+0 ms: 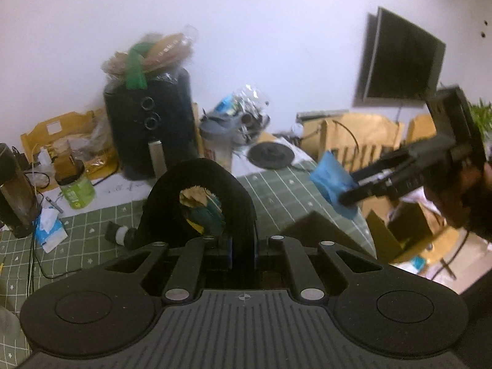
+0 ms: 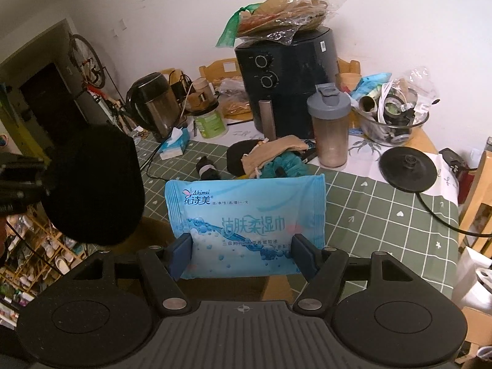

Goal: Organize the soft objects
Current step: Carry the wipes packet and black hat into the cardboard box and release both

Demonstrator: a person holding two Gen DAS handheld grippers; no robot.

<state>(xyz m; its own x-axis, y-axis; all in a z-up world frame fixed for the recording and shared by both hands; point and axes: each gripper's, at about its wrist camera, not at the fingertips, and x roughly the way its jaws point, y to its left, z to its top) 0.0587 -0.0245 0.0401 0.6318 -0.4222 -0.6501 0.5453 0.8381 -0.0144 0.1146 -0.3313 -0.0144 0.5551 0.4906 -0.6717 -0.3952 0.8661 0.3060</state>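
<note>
Grippers are both pitched downward over the green checked table. The left gripper is clamped tight on a black soft band, which loops up toward 12 o'clock from the jaws. The right gripper is held wide, pads pressed on both edges of a blue wet-wipe pack; the pack extends toward 12 o'clock, above the table's near edge.

- The wet wipes pack was light blue with white bubbles.
- The soft pad was black.
- The tablecloth was green with white lines and little hearts.
- The air fryer was dark.
- The shaker bottle had a grey lid.
</note>
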